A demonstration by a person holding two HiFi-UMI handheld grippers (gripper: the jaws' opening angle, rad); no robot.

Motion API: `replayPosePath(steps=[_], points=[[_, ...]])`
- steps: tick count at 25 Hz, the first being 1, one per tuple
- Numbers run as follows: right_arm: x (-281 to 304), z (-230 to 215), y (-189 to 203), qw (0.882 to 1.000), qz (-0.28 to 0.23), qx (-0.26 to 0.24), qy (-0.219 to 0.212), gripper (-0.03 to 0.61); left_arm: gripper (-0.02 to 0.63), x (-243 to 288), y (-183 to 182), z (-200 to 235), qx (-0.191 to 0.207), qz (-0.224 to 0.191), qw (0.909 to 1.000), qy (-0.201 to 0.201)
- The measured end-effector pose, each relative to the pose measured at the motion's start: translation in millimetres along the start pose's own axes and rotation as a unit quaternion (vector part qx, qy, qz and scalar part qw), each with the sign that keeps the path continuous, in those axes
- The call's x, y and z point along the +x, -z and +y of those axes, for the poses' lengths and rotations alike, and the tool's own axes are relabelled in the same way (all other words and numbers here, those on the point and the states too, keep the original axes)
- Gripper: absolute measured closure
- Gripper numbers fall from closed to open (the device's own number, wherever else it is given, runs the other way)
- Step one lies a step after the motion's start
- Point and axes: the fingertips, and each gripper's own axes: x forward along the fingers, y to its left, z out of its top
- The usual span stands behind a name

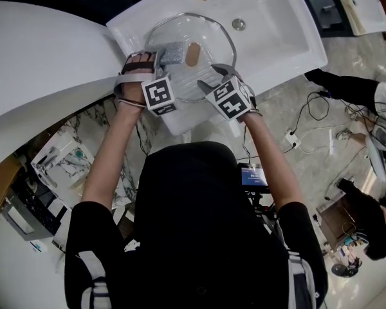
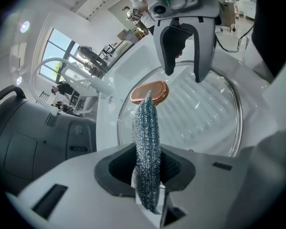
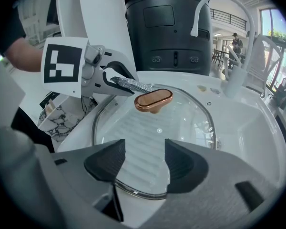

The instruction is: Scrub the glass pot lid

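The glass pot lid (image 1: 209,40) lies in the white sink (image 1: 280,28), its copper knob (image 1: 192,54) facing up. My left gripper (image 1: 166,55) is shut on a steel wool scrubber (image 1: 174,51), which sits over the lid just left of the knob. In the left gripper view the scrubber (image 2: 147,137) stands on edge between the jaws, its tip next to the knob (image 2: 149,92). My right gripper (image 1: 213,76) is open over the lid's near right part. In the right gripper view the open jaws (image 3: 144,162) hang over the lid's near rim (image 3: 133,192), nothing between them.
The sink drain (image 1: 238,24) lies beyond the lid. A white faucet (image 3: 224,13) rises at the far right, and a black appliance (image 3: 167,23) stands behind the sink. A white counter (image 1: 45,56) curves away at the left. Cables and another person (image 1: 367,224) are on the floor.
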Motion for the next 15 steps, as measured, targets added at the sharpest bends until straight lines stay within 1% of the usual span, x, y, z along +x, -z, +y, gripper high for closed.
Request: replayPosePath(steps=[7,12,15], points=[[-0.1,-0.3,-0.2,1.0,0.002,0.0,0.002,0.337,0.543,-12.9,0.5,-14.1,-0.002,-0.001,1.0,0.006],[-0.5,-0.2,0.3,1.0,0.012,0.0,0.004,0.337,0.543,-22.0,1.3,-26.9,-0.018,-0.001,0.9998,0.004],[0.8,-2.0,-1.0,1.0,0.014,-0.002,0.007,0.339,0.543,-25.8,2.1,-33.7,-0.017,0.0,0.9998,0.007]])
